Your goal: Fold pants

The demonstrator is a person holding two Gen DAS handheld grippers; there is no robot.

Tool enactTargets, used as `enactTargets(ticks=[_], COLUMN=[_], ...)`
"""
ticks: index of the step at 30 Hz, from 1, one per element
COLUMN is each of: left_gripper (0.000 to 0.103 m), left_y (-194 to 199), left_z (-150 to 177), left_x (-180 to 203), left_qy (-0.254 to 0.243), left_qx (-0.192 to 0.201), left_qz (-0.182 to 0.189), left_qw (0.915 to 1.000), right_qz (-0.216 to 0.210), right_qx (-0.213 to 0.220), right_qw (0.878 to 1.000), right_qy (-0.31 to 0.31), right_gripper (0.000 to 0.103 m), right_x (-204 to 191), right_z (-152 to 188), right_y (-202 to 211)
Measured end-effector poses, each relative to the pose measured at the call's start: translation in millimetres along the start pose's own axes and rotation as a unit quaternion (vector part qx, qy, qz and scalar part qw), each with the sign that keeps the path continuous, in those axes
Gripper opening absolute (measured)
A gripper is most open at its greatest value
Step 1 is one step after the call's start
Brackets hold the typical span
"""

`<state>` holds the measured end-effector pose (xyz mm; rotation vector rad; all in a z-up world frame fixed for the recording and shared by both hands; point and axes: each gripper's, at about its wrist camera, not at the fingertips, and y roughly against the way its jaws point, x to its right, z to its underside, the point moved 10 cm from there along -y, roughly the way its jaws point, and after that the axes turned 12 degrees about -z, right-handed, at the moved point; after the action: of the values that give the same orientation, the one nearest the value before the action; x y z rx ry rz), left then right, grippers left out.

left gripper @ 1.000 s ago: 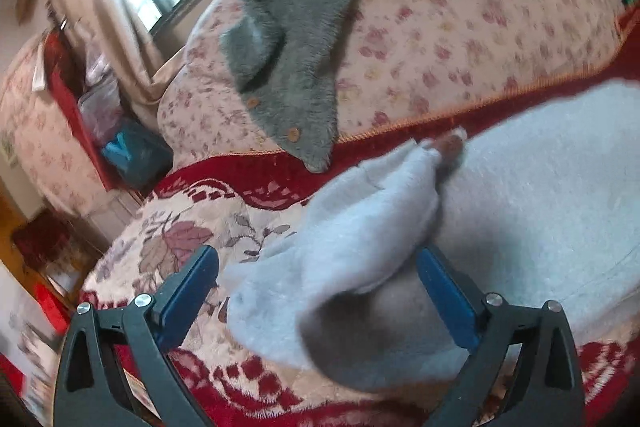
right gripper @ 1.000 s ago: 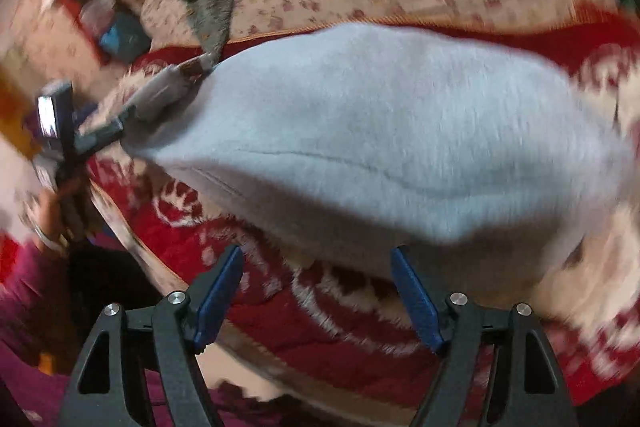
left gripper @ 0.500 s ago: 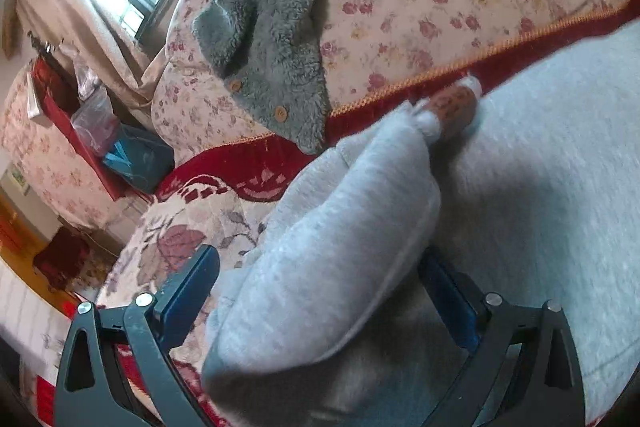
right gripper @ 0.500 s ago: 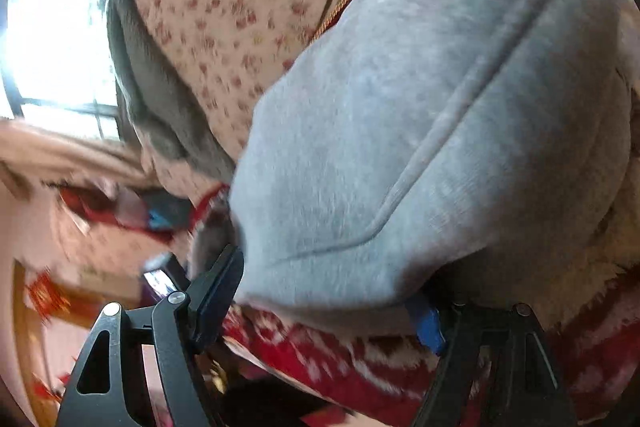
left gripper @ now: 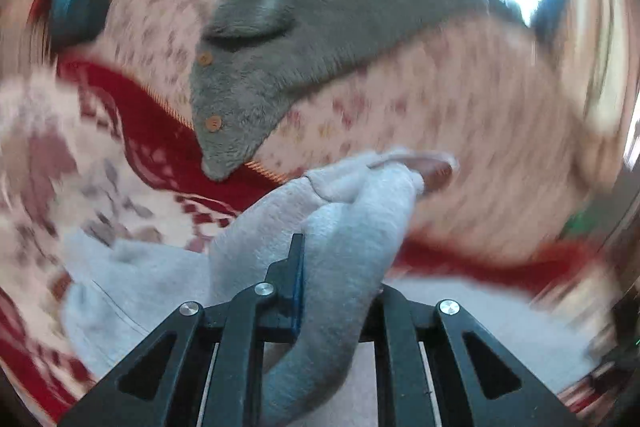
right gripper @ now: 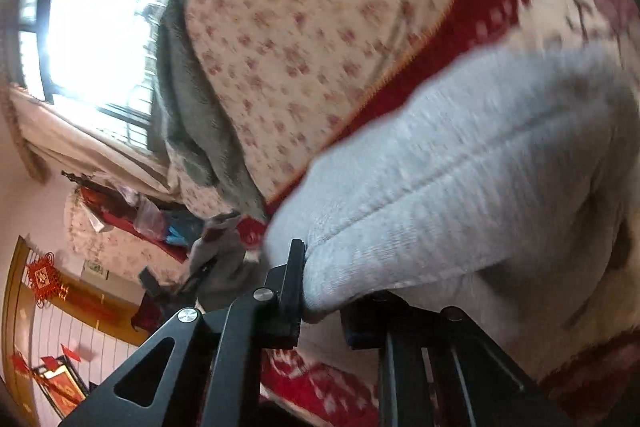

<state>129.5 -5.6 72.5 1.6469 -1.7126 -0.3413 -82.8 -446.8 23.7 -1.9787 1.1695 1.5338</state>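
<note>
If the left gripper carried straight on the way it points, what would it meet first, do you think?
Probably the floral cream sofa backrest, though depth is blurry. The left gripper is shut on the light grey fleece pants, whose bunched fabric leads the way.

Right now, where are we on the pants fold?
Done: both grips are made. The left gripper is shut on a bunched end of the grey pants, and the right gripper is shut on another thick edge of them, jaws closed on cloth in both wrist views. In hand: the fabric is pinched above the red patterned blanket. Left: carrying it over and laying it flat; no finished fold shows.
</note>
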Motion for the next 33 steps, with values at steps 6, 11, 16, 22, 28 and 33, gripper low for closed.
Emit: enactTargets(ticks=[6,11,16,22,28,33], left_gripper=[0.012,0.012,0.012,0.015,0.021,0.088], left_y=[-17,-35,-38,-54,-39,-10], left_z=[26,60,42,47,59,51], left_x=[-101,-159,-150,-171,-186,-175], left_qy=[0.106,0.164,0.125,0.095,0.109,0.092], left_qx=[-0.058,-0.097,-0.072,-0.080,-0.097,-0.066], left_qz=[-0.044,-0.096,-0.091,-0.136,-0.154,-0.193], left_qw=[0.9917,0.9770,0.9853,0.9829,0.9772,0.9746], right_qz=[0.011,0.085,0.095,0.099,0.100,0.106], right_qx=[-0.003,-0.070,-0.082,-0.093,-0.107,-0.117], right_qw=[1.000,0.994,0.992,0.991,0.989,0.987], right_qy=[0.027,0.004,-0.017,-0.008,-0.015,0.007], right_gripper=[0.016,0.016,0.016,0.017,0.020,0.065], right_x=[-12,39,56,58,65,54], right_z=[7,68,81,81,88,79], right_y=[32,23,20,12,9,23])
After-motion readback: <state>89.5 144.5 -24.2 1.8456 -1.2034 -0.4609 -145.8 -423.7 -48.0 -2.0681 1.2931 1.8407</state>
